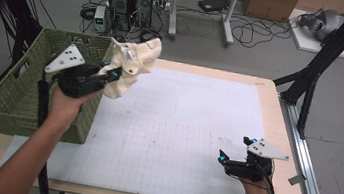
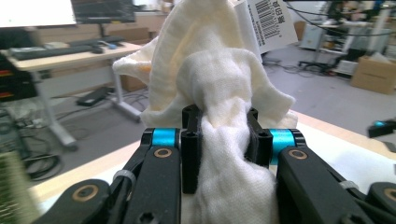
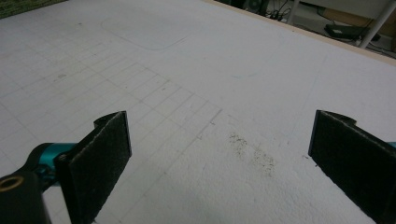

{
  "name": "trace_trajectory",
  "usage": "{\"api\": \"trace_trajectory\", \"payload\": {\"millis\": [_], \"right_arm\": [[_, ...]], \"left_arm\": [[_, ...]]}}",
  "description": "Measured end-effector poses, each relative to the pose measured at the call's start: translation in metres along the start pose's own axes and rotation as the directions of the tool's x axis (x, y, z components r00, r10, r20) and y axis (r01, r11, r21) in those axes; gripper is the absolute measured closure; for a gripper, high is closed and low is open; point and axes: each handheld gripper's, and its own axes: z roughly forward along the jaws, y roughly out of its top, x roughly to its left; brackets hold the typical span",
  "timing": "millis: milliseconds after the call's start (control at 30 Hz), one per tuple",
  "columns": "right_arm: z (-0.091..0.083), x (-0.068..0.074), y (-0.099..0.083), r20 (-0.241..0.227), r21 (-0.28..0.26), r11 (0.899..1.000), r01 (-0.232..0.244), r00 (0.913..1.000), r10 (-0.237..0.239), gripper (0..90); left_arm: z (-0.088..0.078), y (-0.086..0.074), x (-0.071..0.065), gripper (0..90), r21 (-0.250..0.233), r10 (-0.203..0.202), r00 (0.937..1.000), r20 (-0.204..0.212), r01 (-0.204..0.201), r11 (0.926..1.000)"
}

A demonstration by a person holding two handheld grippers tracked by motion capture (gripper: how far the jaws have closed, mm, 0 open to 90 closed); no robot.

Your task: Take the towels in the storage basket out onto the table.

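A cream-white cloth [image 1: 131,66] with a barcode tag hangs in the air at the table's far left, bunched between the jaws of my left gripper [image 1: 112,73]. In the left gripper view the cloth [image 2: 219,84] is pinched tight between the pads of my left gripper [image 2: 223,140] and spills above and below them. The green woven basket [image 1: 18,97] sits just left of that hand. My right gripper [image 1: 236,148] rests low over the white gridded mat [image 1: 176,128] at the front right. Its pads [image 3: 100,158] stand wide apart with bare mat between them.
The wooden table's edge [image 1: 280,136] runs along the right, with a metal rail beside it. Computer towers [image 1: 129,0], cables and desk legs stand on the floor beyond the table. A black tripod leg [image 1: 314,70] rises at the right.
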Motion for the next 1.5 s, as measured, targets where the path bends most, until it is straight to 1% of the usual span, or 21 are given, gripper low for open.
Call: {"api": "trace_trajectory", "payload": {"millis": [133, 200, 267, 367, 433, 500, 533, 633, 833, 867, 900, 933, 1000, 1033, 1100, 1133, 1167, 1267, 1400, 1433, 1500], "right_arm": [[0.000, 0.000, 0.000, -0.001, 0.001, 1.000, -0.002, 1.0000, 0.002, 5.0], [0.000, 0.000, 0.000, 0.000, 0.005, 1.000, -0.006, 1.0000, 0.006, 5.0], [0.001, 0.000, -0.001, 0.001, 0.006, 1.000, -0.006, 1.0000, 0.006, 5.0], [0.001, -0.001, -0.001, 0.001, 0.005, 1.000, -0.007, 1.0000, 0.007, 5.0], [0.000, -0.002, -0.001, 0.004, 0.005, 1.000, -0.012, 0.9999, 0.012, 5.0], [0.000, -0.002, -0.002, 0.004, 0.004, 1.000, -0.012, 0.9999, 0.012, 5.0], [0.000, -0.003, -0.002, 0.006, 0.005, 1.000, -0.016, 0.9999, 0.015, 5.0], [-0.001, -0.004, -0.003, 0.009, 0.004, 1.000, -0.019, 0.9998, 0.019, 5.0], [-0.001, -0.004, -0.004, 0.013, 0.009, 1.000, -0.017, 0.9998, 0.017, 5.0], [-0.001, -0.004, -0.004, 0.018, 0.010, 1.000, -0.015, 0.9997, 0.015, 5.0], [-0.001, -0.004, -0.004, 0.025, 0.009, 1.000, -0.013, 0.9996, 0.013, 5.0], [-0.001, -0.005, -0.004, 0.027, 0.007, 1.000, -0.016, 0.9995, 0.015, 5.0], [-0.002, -0.006, -0.004, 0.029, 0.002, 1.000, -0.019, 0.9994, 0.019, 5.0], [-0.003, -0.006, -0.004, 0.028, 0.000, 1.000, -0.022, 0.9994, 0.022, 5.0], [-0.003, -0.006, -0.004, 0.028, 0.005, 1.000, -0.025, 0.9993, 0.025, 5.0], [-0.002, -0.006, -0.004, 0.027, 0.005, 1.000, -0.023, 0.9994, 0.023, 5.0], [-0.002, -0.006, -0.004, 0.027, 0.005, 1.000, -0.023, 0.9994, 0.023, 5.0], [-0.001, -0.005, -0.004, 0.022, 0.009, 1.000, -0.017, 0.9996, 0.017, 5.0], [-0.001, -0.005, -0.005, 0.022, 0.014, 1.000, -0.019, 0.9996, 0.019, 5.0], [0.000, -0.005, -0.005, 0.020, 0.013, 1.000, -0.016, 0.9997, 0.016, 5.0], [0.000, -0.004, -0.005, 0.022, 0.017, 1.000, -0.017, 0.9996, 0.017, 5.0]], "left_arm": [[0.023, -0.012, -0.020, 72.8, 0.022, 0.004, 0.9981, 0.061, -0.006, 0.9997], [0.035, -0.020, -0.030, 72.8, 0.040, 0.023, 0.9964, 0.081, -0.026, 0.9989], [0.053, -0.034, -0.042, 72.8, 0.057, 0.014, 0.9936, 0.112, -0.020, 0.9982], [0.064, -0.044, -0.049, 72.7, 0.069, 0.012, 0.9917, 0.128, -0.021, 0.9974], [0.079, -0.059, -0.058, 72.6, 0.103, 0.012, 0.9899, 0.141, -0.027, 0.9944], [0.083, -0.063, -0.060, 72.5, 0.111, 0.013, 0.9891, 0.147, -0.030, 0.9933], [0.092, -0.071, -0.064, 72.4, 0.123, 0.002, 0.9880, 0.155, -0.021, 0.9922], [0.101, -0.079, -0.068, 72.3, 0.141, -0.008, 0.9866, 0.163, -0.015, 0.9899], [0.122, -0.106, -0.077, 70.9, 0.229, -0.011, 0.9868, 0.161, -0.027, 0.9731], [0.122, -0.106, -0.077, 70.6, 0.229, -0.011, 0.9868, 0.161, -0.027, 0.9731], [0.125, -0.110, -0.079, 70.4, 0.245, -0.009, 0.9875, 0.158, -0.031, 0.9691], [0.130, -0.117, -0.081, 70.2, 0.285, -0.014, 0.9862, 0.165, -0.034, 0.9580], [0.131, -0.119, -0.083, 70.1, 0.294, -0.010, 0.9862, 0.165, -0.040, 0.9551], [0.133, -0.124, -0.086, 70.1, 0.281, -0.009, 0.9886, 0.151, -0.034, 0.9590], [0.135, -0.128, -0.085, 69.0, 0.311, -0.016, 0.9893, 0.145, -0.030, 0.9499], [0.135, -0.128, -0.085, 68.0, 0.311, -0.016, 0.9893, 0.145, -0.030, 0.9499], [0.136, -0.130, -0.085, 68.0, 0.324, -0.019, 0.9895, 0.143, -0.029, 0.9457], [0.133, -0.137, -0.082, 55.7, 0.349, -0.048, 0.9914, 0.121, 0.003, 0.9371], [0.125, -0.133, -0.079, 31.9, 0.341, -0.072, 0.9934, 0.089, 0.038, 0.9393], [0.115, -0.129, -0.075, 28.5, 0.325, -0.091, 0.9930, 0.076, 0.062, 0.9439], [0.103, -0.126, -0.069, 26.1, 0.308, -0.080, 0.9947, 0.064, 0.056, 0.9497]]}}
